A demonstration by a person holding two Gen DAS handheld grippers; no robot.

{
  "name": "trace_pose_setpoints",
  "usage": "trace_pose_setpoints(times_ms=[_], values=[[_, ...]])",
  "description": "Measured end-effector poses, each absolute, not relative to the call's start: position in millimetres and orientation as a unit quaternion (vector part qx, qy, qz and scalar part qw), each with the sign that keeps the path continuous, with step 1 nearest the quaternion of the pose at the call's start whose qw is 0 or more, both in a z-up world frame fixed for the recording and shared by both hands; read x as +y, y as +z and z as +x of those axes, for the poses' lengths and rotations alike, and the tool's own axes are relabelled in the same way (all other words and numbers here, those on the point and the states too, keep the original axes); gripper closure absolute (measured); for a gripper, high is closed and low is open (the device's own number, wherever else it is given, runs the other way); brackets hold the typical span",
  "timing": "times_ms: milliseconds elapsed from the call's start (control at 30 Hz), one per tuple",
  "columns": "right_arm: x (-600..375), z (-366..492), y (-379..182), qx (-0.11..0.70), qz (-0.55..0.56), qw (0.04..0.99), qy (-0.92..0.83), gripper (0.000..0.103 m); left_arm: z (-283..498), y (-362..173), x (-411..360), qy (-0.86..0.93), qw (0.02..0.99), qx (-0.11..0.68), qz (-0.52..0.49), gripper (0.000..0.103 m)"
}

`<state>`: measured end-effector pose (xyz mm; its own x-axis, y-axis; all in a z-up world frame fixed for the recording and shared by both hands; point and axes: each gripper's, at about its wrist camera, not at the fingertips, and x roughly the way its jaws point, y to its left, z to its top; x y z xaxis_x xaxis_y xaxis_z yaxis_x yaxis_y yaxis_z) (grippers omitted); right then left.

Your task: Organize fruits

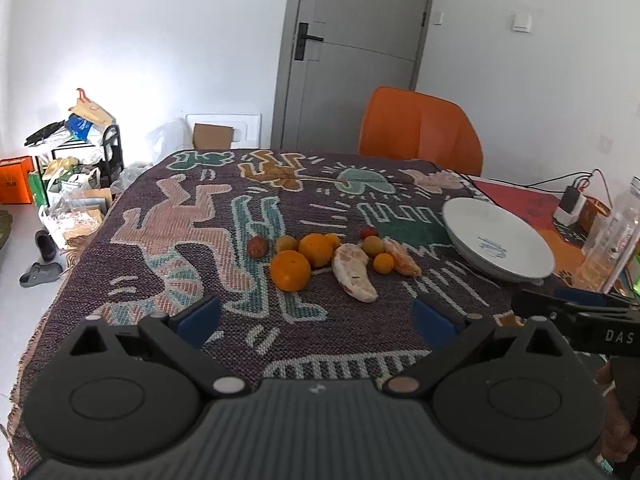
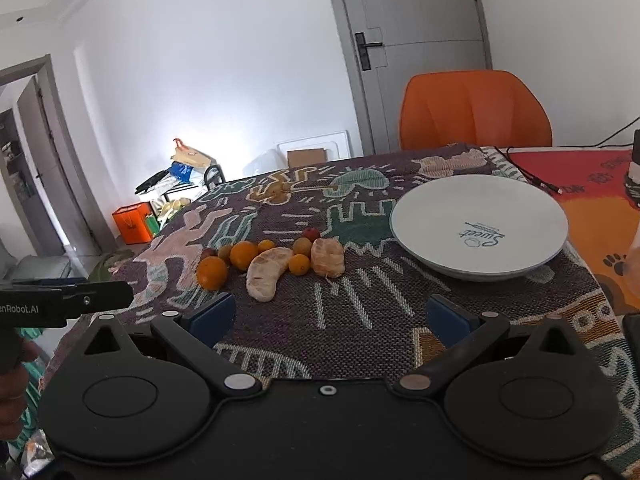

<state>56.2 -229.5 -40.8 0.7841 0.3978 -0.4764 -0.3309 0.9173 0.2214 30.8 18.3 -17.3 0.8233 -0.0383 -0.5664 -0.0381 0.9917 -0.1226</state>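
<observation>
Fruits sit in a loose cluster mid-table on the patterned cloth [image 1: 200,220]: two bigger oranges, front one [image 1: 290,271], a few small yellow-orange ones, a reddish one at far left [image 1: 257,247], plus two peeled pieces, the curved pomelo segment [image 2: 266,272] nearest. White plate [image 2: 440,208] is right of the cluster, nothing on it, so nothing's sorted yet.

Left gripper [image 1: 316,316] and right gripper [image 2: 330,314] both hover near the table edge, jaws wide, nothing held.

Risks, imo: round oranges roll off when nudged, since neighbours touch. Peeled pieces are soft, so a hard squeeze would crush or tear them. Cloth could bunch & drag fruit.
</observation>
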Motion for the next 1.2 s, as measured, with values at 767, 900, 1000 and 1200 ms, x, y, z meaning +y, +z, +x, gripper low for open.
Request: trace_pose_setpoints(times_ms=[767, 900, 1000, 1200], values=[[-204.8, 125.1, -70.8, 0.301, 0.071, 0.923, 0.229, 0.020, 98.2, -53.8, 36.3, 0.018, 0.948, 0.305, -0.090, 0.035], [-198.9, 135.1, -74.9, 0.310, 0.075, 0.916, 0.242, 0.032, 108.2, -60.2, 36.6, 0.014, 0.946, 0.310, -0.093, 0.041], [-194.2, 142.1, -77.4, 0.317, 0.084, 0.910, 0.254, 0.045, 114.6, -66.2, 38.1, 0.014, 0.944, 0.316, -0.097, 0.043], [-181.0, 153.0, -80.8, 0.327, 0.085, 0.901, 0.271, 0.058, 126.1, -76.0, 41.1, 0.012, 0.942, 0.319, -0.100, 0.044]])
